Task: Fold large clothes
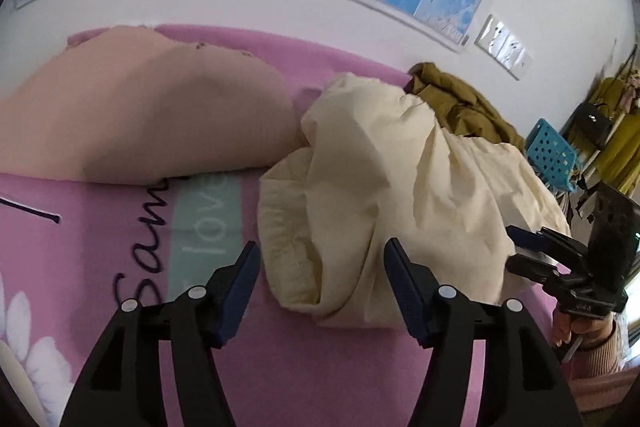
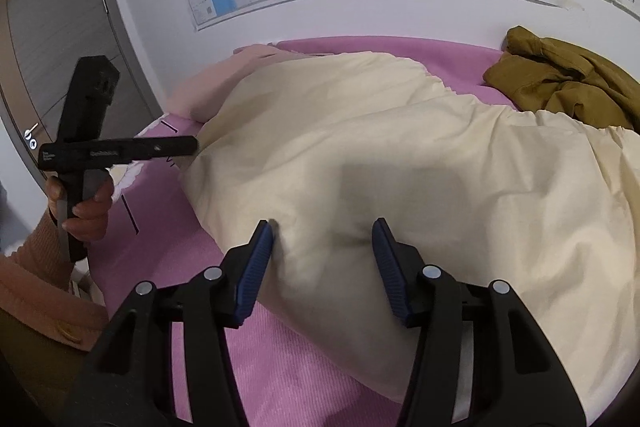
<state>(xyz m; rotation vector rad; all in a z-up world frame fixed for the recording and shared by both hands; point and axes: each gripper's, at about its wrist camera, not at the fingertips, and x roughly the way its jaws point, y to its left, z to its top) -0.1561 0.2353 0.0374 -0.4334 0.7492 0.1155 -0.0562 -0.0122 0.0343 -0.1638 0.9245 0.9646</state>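
Left hand-held gripper (image 1: 320, 263): black frame, ribbed blue pads, jaws spread, nothing pinched; the crumpled edge of the cream garment (image 1: 392, 179) lies between and just beyond the tips. Right hand-held gripper (image 2: 323, 243): same build, jaws spread, tips against the garment's soft, wrinkled cloth. Garment heaped on a pink bed sheet (image 1: 304, 379), beside a peach pillow (image 1: 140, 123), partly covering an olive garment (image 2: 568, 83). Far edges cut off.

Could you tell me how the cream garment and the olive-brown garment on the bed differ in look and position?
The cream garment is pale and takes up far more of both views than the olive-brown garment, which is dark mustard. The cream garment lies near the bed's front edge with both grippers hovering at it; the olive-brown garment sits behind it by the wall. Both lie crumpled and unfolded on the pink bedsheet.
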